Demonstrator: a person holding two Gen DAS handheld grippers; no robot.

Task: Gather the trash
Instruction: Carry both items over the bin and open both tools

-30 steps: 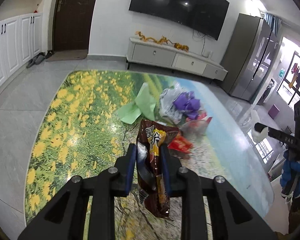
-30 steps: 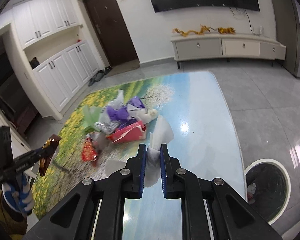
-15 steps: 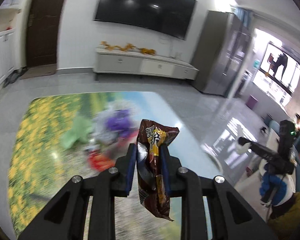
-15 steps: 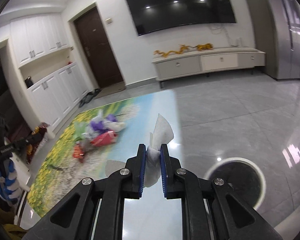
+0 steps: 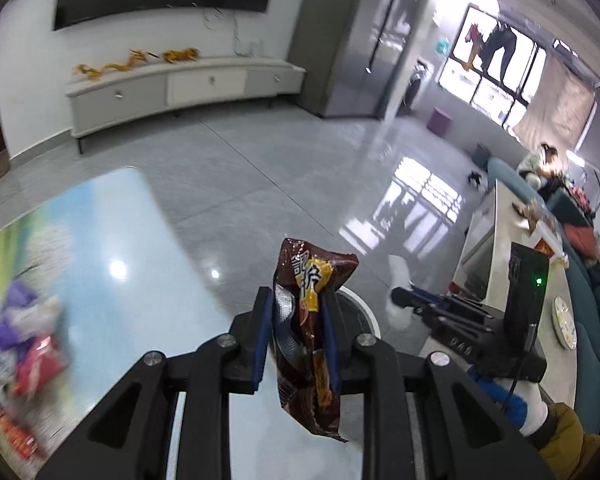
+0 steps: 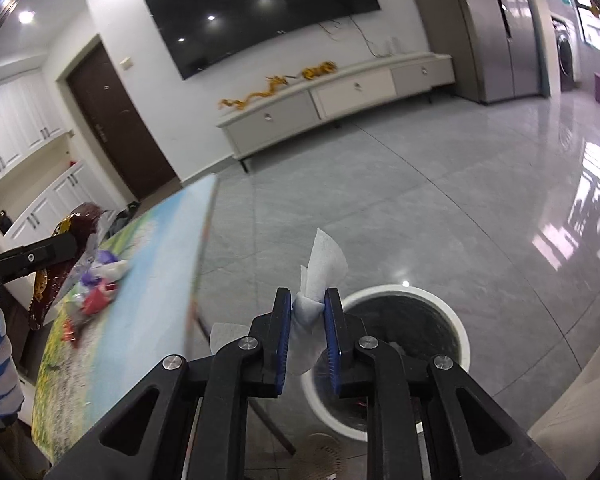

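Living-room floor, with a white bin beside the table.
Left tool gripped a snack wrapper, right tool a tissue; neither was binned, and a litter pile remained.

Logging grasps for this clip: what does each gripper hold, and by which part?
Left gripper pinches the brown snack wrapper around its middle. Right gripper clamps the white tissue at its bunched lower part.
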